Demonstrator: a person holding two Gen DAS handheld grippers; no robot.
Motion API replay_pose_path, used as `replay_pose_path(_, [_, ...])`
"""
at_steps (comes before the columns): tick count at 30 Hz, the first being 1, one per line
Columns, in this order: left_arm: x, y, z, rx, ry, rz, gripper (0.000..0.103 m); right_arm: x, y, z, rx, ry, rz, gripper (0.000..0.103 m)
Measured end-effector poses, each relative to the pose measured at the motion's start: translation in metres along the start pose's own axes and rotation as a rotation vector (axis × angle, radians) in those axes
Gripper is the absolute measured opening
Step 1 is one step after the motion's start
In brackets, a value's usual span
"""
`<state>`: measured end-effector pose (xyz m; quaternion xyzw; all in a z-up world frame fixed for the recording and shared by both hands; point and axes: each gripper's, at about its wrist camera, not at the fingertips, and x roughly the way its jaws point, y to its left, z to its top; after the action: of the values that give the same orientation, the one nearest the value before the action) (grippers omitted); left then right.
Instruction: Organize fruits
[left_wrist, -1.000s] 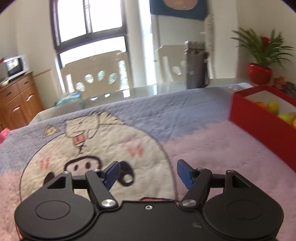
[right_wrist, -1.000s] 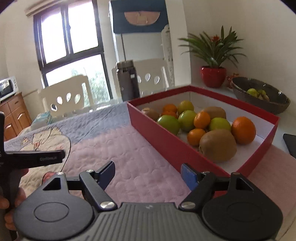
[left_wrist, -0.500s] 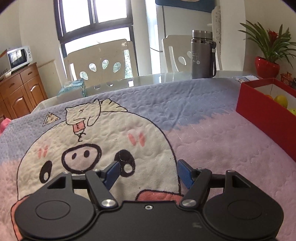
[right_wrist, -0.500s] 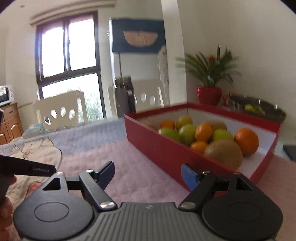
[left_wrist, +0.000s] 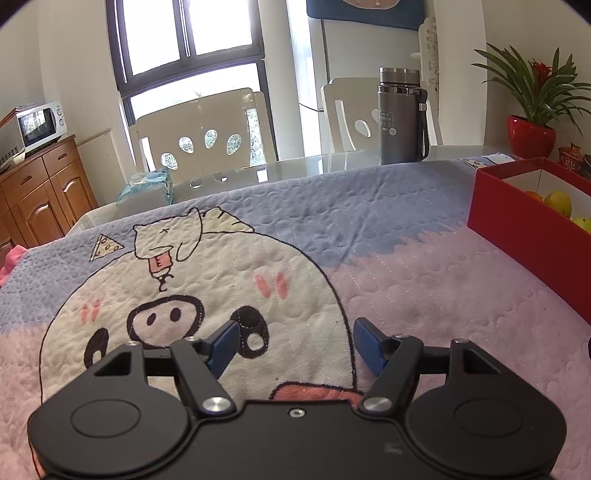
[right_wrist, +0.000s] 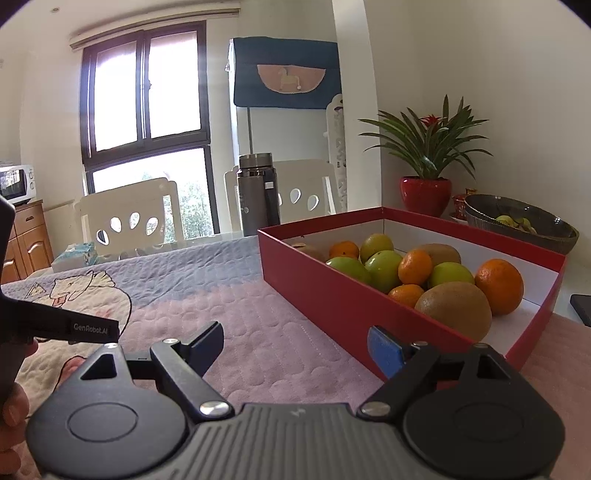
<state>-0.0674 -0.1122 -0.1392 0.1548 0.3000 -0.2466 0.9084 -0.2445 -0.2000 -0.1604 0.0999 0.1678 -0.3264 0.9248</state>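
A red box (right_wrist: 332, 291) on the quilted blanket holds oranges (right_wrist: 498, 280), green fruits (right_wrist: 384, 266) and a brown kiwi (right_wrist: 456, 308). My right gripper (right_wrist: 295, 345) hovers just in front of the box's near left corner; its jaws are opening and nothing is between them. In the left wrist view the same red box (left_wrist: 517, 229) sits at the far right. My left gripper (left_wrist: 295, 345) stands open over the pig drawing (left_wrist: 177, 317) on the blanket, holding nothing. The left tool's body (right_wrist: 59, 321) and a hand show at the right wrist view's left edge.
A grey flask (right_wrist: 256, 195) stands on the glass table behind the blanket. A dark bowl (right_wrist: 517, 225) with small green fruits and a potted plant (right_wrist: 424, 184) sit behind the box. White chairs (left_wrist: 199, 136), a tissue pack (left_wrist: 147, 184) and a wooden cabinet (left_wrist: 40, 195) lie beyond.
The right gripper's view tipped up toward level and its jaws widened slightly. The left wrist view settled from blurred to sharp, with the red box now further right.
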Motion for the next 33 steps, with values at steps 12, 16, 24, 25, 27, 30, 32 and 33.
replay_pose_path(12, [-0.0015, -0.0034, -0.0009, 0.017, -0.006, -0.008, 0.081, 0.0011, 0.0008, -0.001, -0.009, 0.008, 0.01, 0.087])
replay_pose_path(16, [-0.002, -0.0045, -0.0013, 0.022, -0.006, -0.008, 0.081, 0.0015, 0.0007, -0.0005, -0.007, 0.011, 0.012, 0.088])
replay_pose_path(24, [-0.001, -0.0018, -0.001, 0.008, 0.004, -0.017, 0.081, 0.0012, -0.0005, -0.0015, -0.003, 0.01, 0.009, 0.089])
replay_pose_path(25, [-0.001, -0.002, -0.0009, 0.009, 0.005, -0.019, 0.081, 0.0011, -0.0005, -0.0016, -0.002, 0.011, 0.008, 0.089])
replay_pose_path(27, [-0.0007, -0.0025, -0.0011, 0.009, 0.005, -0.017, 0.081, 0.0007, -0.0003, -0.0018, -0.001, 0.011, -0.002, 0.089])
replay_pose_path(30, [0.0, -0.0036, -0.0017, 0.012, 0.007, -0.013, 0.081, -0.0036, 0.0, -0.002, -0.001, -0.003, -0.029, 0.089])
replay_pose_path(32, [-0.0007, -0.0035, -0.0019, 0.015, -0.005, -0.01, 0.082, -0.0064, -0.0006, -0.0018, -0.002, -0.013, -0.042, 0.089])
replay_pose_path(33, [-0.0009, -0.0036, -0.0021, 0.016, -0.009, -0.008, 0.083, -0.0074, -0.0006, -0.0023, -0.004, -0.018, -0.045, 0.089])
